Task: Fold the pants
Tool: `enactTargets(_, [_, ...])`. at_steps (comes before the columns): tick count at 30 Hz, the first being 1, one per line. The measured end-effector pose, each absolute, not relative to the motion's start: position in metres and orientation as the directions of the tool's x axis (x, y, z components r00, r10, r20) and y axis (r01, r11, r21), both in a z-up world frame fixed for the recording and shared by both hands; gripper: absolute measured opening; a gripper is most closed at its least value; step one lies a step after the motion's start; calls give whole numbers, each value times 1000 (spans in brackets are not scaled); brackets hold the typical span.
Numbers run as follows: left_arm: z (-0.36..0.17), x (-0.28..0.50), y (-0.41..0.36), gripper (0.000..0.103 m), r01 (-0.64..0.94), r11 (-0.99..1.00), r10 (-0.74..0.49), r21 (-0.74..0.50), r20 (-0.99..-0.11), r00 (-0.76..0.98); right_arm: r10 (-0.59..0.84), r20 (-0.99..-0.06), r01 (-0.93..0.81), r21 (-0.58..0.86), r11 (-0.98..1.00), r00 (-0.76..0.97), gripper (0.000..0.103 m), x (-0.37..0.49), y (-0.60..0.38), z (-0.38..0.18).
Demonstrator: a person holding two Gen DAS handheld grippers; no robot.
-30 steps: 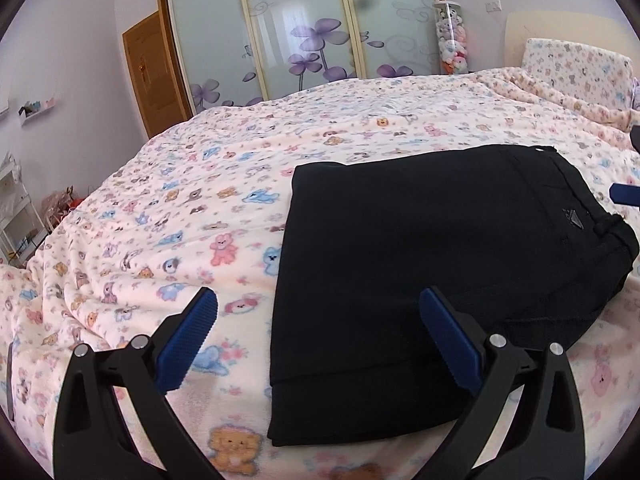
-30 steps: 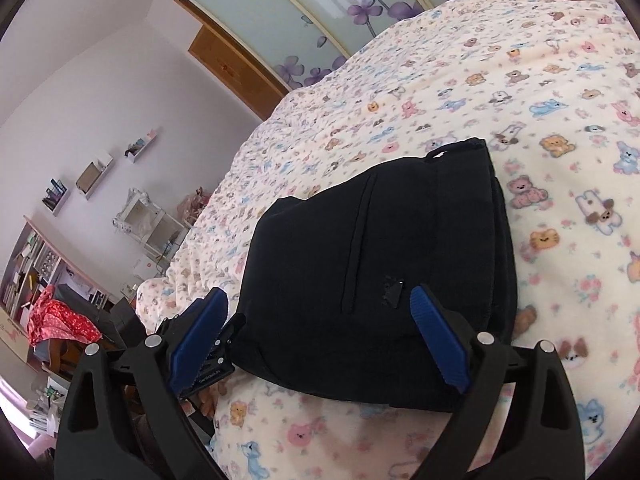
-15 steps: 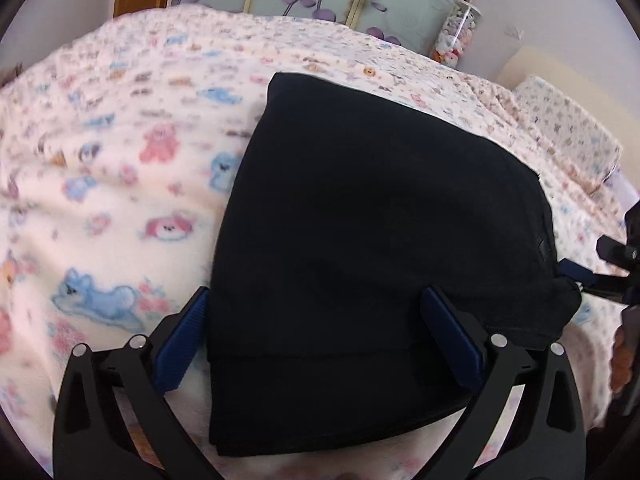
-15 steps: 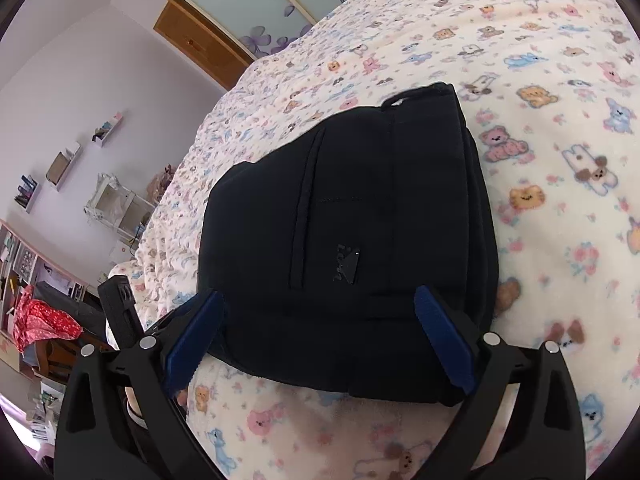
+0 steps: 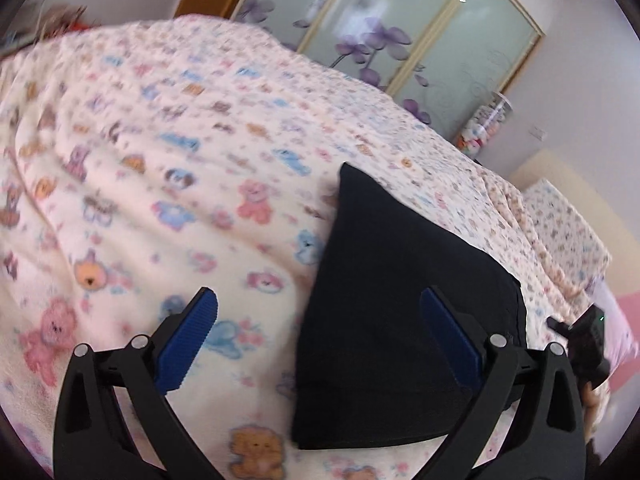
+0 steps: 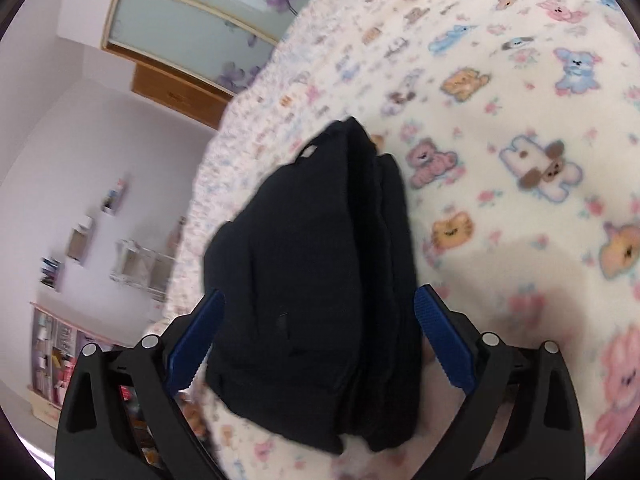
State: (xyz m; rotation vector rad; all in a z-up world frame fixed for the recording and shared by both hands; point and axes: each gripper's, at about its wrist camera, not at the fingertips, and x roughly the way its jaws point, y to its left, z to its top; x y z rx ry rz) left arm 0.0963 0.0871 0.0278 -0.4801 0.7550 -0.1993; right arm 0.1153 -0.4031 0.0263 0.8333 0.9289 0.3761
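Both cameras have swung since a second ago, and the pants look bunched up higher now, less flat. Right gripper (image 6: 316,336) has its fingers (image 6: 442,344) spread wide on either side of the folded black pants (image 6: 312,280), not pinching them. Left gripper (image 5: 320,340) is wide open too, holding nothing, with the pants (image 5: 396,320) near its right-hand finger. They're on the teddy-print bed (image 5: 160,184). Looks like the final tidy-up; next I'd guess squaring the stack flat.
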Motion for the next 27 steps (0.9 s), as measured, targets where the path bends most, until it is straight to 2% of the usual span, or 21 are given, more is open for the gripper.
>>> enactTargets(7, [18, 97, 86, 101, 3, 878, -350, -479, -639, 685, 546, -659, 73, 670, 739, 517, 98, 127, -389, 18])
enactTargets(8, [19, 98, 85, 101, 7, 881, -350, -474, -640, 684, 553, -656, 62, 671, 739, 514, 98, 128, -388, 18])
enactTargets(11, [18, 97, 84, 101, 11, 885, -348, -466, -644, 681, 654, -567, -23, 747, 665, 501, 97, 125, -383, 20])
enactTargets(14, [17, 97, 84, 101, 11, 884, -348, -467, -643, 682, 667, -546, -9, 771, 637, 507, 94, 125, -391, 13])
enactTargets(18, [16, 98, 85, 101, 27, 873, -377, -488, -637, 672, 672, -515, 27, 804, 594, 533, 74, 125, -402, 0])
enactTargets(19, [16, 99, 85, 101, 33, 866, -390, -499, -632, 669, 672, -507, 33, 810, 585, 540, 61, 124, -405, -2])
enactTargets(21, [17, 100, 86, 101, 47, 845, -427, -532, -620, 659, 680, -493, 52, 828, 559, 543, 46, 120, -412, -7])
enactTargets(22, [17, 104, 88, 101, 51, 832, -448, -553, -615, 649, 692, -475, 50, 841, 538, 544, 42, 119, -411, -8])
enactTargets(27, [26, 133, 96, 101, 50, 789, -525, -613, -628, 574, 708, -438, 31, 860, 509, 554, 40, 115, -410, -3])
